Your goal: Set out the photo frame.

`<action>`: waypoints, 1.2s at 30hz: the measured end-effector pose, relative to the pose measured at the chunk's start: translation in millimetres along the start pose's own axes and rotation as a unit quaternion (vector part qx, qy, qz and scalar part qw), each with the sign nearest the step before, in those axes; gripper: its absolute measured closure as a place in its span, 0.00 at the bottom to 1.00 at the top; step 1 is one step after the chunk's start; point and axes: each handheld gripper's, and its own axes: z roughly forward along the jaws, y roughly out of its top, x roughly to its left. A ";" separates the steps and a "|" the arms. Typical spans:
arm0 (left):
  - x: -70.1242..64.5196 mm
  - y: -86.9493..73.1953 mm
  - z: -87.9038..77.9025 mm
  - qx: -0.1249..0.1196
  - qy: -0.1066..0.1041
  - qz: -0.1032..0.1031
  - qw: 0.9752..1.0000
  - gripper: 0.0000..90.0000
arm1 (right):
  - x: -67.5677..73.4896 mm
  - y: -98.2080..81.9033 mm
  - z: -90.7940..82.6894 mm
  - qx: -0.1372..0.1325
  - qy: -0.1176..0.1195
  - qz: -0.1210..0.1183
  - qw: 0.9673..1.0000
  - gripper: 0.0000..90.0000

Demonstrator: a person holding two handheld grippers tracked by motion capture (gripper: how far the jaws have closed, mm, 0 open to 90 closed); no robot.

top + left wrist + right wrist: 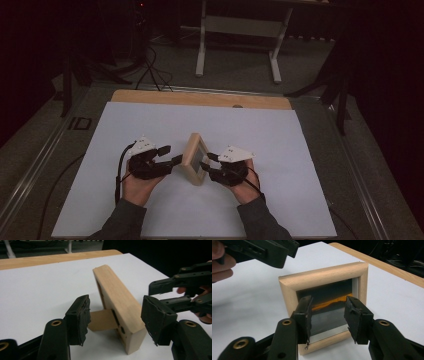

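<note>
Your left gripper (172, 156) sits left of the frame (194, 158), jaws spread wide, holding nothing. In the left gripper view its two black pads (81, 318) stand apart on either side of the frame's near edge without pressing on it. You see the frame from behind there: a pale wooden edge, and a brown cardboard stand (102, 320) folded out from its back, resting on the white sheet (280, 150).

That frame stands upright by itself near the middle of the sheet, between your two hands, tilted slightly back on its stand. Its glass side faces your right gripper (206, 163).

Your right gripper is also open and empty, just right of the frame. In the right gripper view its pads (357, 318) hang in front of the glass, apart from each other; whether they touch the glass cannot be told. Behind the glass is a dark picture with an orange streak. Your left gripper (269, 251) appears at the upper left of that view, above the frame's top corner.
</note>
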 end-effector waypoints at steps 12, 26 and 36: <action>-13.4 -2.2 12.9 0.017 -0.010 0.009 1.000 0.41 | -4.8 1.0 -3.9 -0.006 -0.013 0.010 1.000 0.56; -15.1 -9.2 30.5 0.049 0.005 -0.009 0.999 0.41 | -11.1 4.6 -12.8 -0.021 -0.022 0.020 0.999 0.54; -16.4 -10.0 38.1 0.057 0.001 -0.014 0.998 0.47 | -12.1 5.7 -14.8 -0.025 -0.023 0.020 0.999 0.54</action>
